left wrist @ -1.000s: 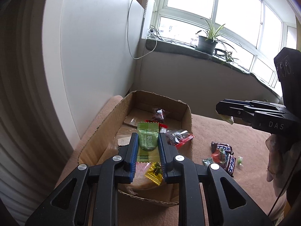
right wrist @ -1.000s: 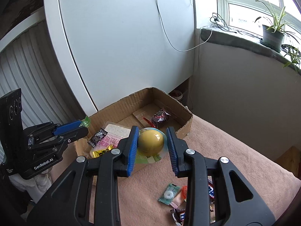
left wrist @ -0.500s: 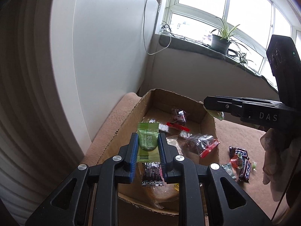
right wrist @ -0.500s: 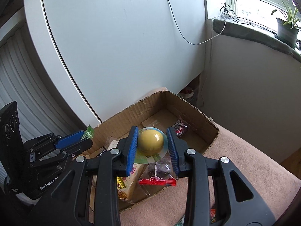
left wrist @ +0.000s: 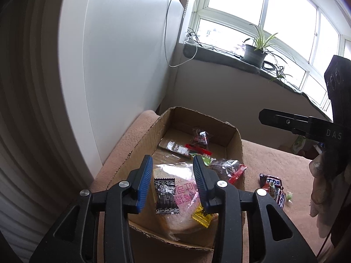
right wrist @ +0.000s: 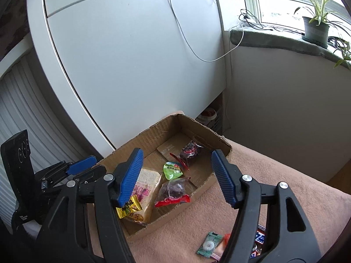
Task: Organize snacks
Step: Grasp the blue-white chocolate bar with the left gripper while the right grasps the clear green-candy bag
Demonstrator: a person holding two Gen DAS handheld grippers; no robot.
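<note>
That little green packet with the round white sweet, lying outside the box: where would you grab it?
The green packet lies flat on the pink blanket, beside other wrappers. I'd come from above with the right gripper, now open over the cardboard box, and pinch across its short sides, around the raised sweet, probably the firmest part.

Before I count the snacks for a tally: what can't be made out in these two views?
- Loose snacks on the blanket: right wrist view, cut off by the bottom edge and the right gripper's finger.
- Yellow candy: left wrist view, partly behind the left gripper's finger.
- Cardboard box's near floor: hidden by its front wall and the bread packet.
</note>
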